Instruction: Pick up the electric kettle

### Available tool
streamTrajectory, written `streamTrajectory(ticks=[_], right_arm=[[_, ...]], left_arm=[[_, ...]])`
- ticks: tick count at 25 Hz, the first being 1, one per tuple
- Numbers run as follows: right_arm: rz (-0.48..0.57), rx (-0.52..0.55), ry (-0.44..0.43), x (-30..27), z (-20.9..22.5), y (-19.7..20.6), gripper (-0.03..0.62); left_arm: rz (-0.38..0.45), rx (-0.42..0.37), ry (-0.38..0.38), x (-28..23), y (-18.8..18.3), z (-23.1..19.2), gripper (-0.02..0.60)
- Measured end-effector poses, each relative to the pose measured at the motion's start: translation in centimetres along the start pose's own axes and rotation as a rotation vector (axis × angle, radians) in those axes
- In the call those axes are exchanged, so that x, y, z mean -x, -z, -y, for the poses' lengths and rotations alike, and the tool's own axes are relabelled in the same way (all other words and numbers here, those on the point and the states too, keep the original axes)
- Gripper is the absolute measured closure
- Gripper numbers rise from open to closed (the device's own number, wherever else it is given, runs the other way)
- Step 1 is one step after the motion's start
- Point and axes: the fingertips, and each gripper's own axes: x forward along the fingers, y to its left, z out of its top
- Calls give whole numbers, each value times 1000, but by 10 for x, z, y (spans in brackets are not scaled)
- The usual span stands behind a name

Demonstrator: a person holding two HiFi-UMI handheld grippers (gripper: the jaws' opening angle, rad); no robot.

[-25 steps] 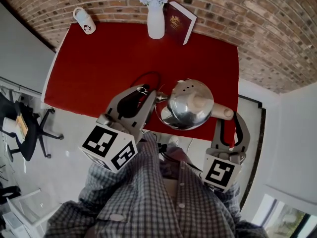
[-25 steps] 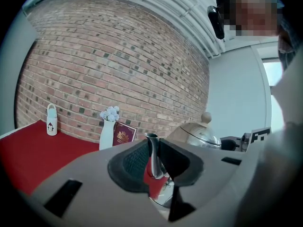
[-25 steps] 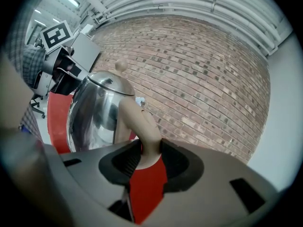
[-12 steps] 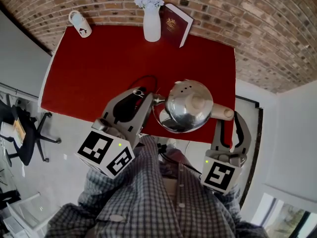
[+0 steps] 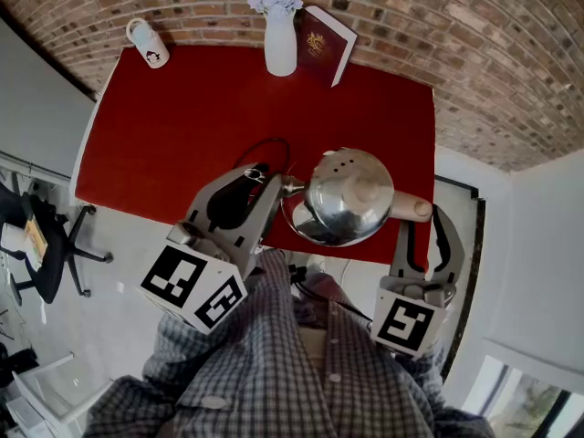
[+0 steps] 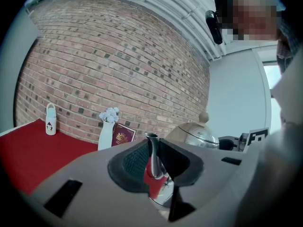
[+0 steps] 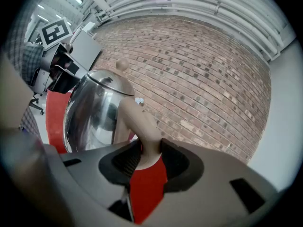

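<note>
Kettle [image 5: 349, 197] is at the red table's [image 5: 182, 126] near edge, pinned from both sides. The right hand-held gripper [image 7: 144, 157] clamps its tan handle [image 7: 137, 122], and the left hand-held gripper [image 6: 152, 161] pinches the thin spout [image 6: 151, 148], probably to steady the weight against tipping. Whether it has left the surface is unclear. A vase [image 5: 280, 48], book [image 5: 324, 42] and small white bottle [image 5: 149, 42] stand well apart by the brick wall.

kettle [image 5: 342, 199] silver | handle [image 5: 412, 209] beige | table [image 5: 182, 126] red | shirt [image 5: 274, 372] checked | vase [image 5: 280, 51] white
</note>
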Motion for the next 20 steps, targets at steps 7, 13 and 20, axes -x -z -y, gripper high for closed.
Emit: streamTrajectory(ticks=[7, 13, 20], right_arm=[[-8, 10, 9, 2, 0, 3, 453], [-16, 16, 16, 4, -1, 3, 453], [-22, 9, 28, 6, -1, 5, 453]], left_arm=[[-7, -1, 10, 0, 3, 2, 506], [-10, 2, 18, 0, 4, 2, 506], [-11, -7, 29, 0, 4, 4, 506]])
